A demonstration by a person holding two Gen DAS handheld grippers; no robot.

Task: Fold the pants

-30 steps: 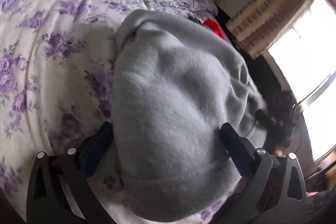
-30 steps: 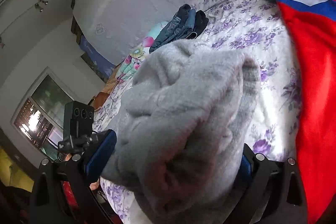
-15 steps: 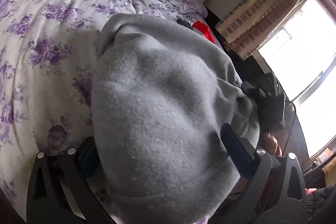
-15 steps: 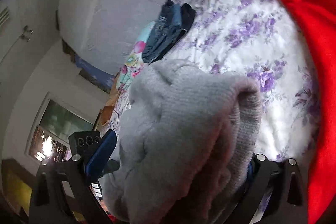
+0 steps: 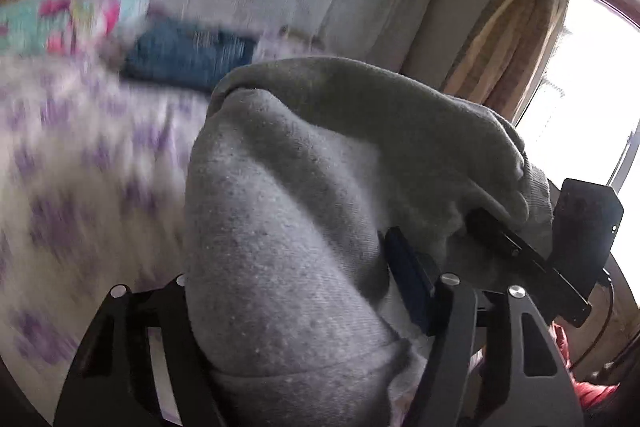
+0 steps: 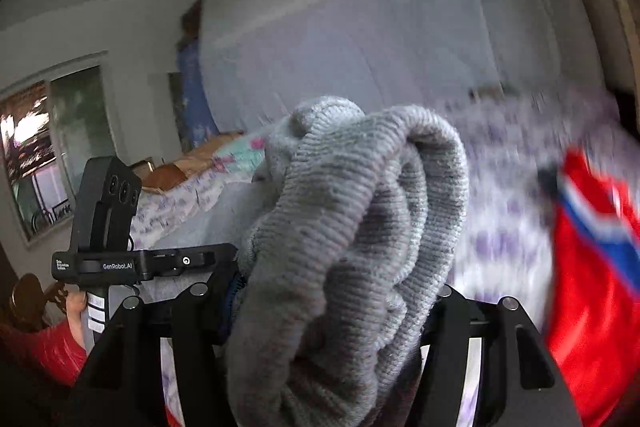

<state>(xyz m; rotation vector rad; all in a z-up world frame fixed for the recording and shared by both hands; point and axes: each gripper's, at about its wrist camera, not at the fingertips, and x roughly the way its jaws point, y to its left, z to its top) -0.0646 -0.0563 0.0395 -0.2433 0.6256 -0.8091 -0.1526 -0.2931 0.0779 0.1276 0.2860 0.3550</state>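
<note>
Both the left gripper and the right gripper are clamped on bunched folds of the grey pants, which hang between them above the flowered bedspread, with folded jeans farther back and a red garment lying to the right.

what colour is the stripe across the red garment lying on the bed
Blue edged with white, on the red garment; clearest in the right wrist view, though blurred.
</note>
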